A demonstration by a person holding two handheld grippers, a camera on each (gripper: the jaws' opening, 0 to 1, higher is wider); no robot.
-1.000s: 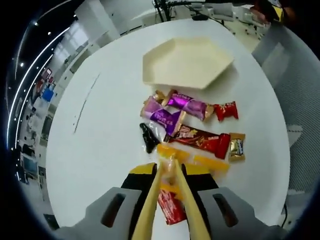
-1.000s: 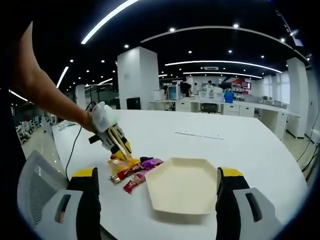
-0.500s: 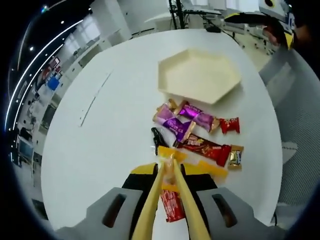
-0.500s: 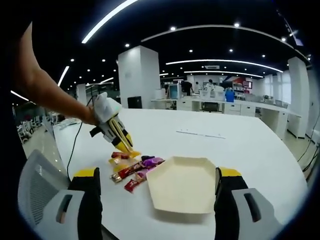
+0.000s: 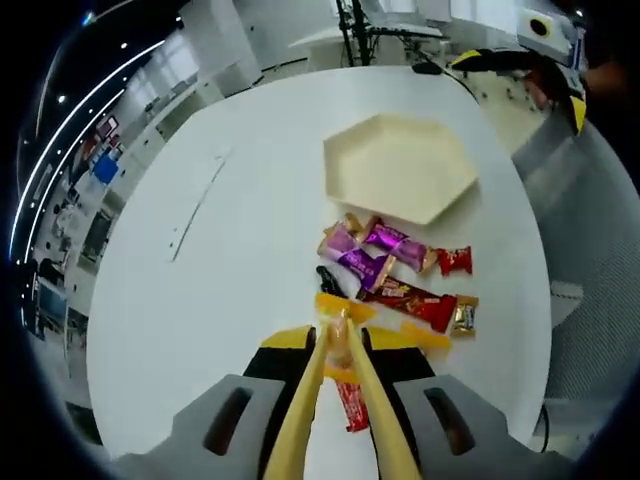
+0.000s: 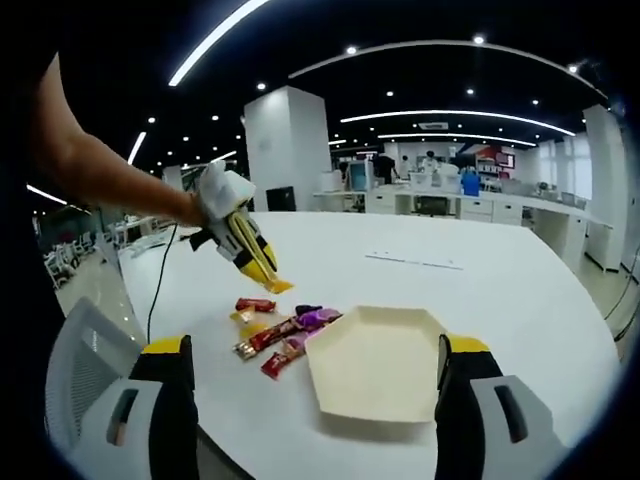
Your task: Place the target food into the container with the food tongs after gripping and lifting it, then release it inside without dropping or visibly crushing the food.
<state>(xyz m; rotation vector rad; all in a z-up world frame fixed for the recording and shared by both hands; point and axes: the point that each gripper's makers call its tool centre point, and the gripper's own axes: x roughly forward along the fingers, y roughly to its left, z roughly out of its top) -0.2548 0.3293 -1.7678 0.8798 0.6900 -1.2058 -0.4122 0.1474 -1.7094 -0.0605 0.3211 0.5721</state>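
Note:
My left gripper (image 5: pixel 340 345) is shut on yellow food tongs (image 5: pixel 312 400). The tong tips pinch a yellow-wrapped candy (image 5: pixel 340 318) held above the white table (image 5: pixel 220 270). The cream hexagonal tray (image 5: pixel 400 165) sits beyond the candy pile, with nothing in it. In the right gripper view the left gripper (image 6: pixel 225 215) hangs over the pile, the yellow candy (image 6: pixel 277 287) at the tong tips, left of the tray (image 6: pixel 375 360). My right gripper (image 6: pixel 315 420) stands wide open near the tray's front edge.
Purple candies (image 5: pixel 365 262), a long red bar (image 5: pixel 415 300), a small red candy (image 5: pixel 453 260), a gold one (image 5: pixel 463 315), a black one (image 5: pixel 330 280) and a red one (image 5: pixel 352 405) lie on the table. A grey mesh chair (image 5: pixel 590 230) stands beside it.
The left gripper has risen with the tongs and the yellow candy, moving up and slightly toward the tray. The candies on the table lie as before.

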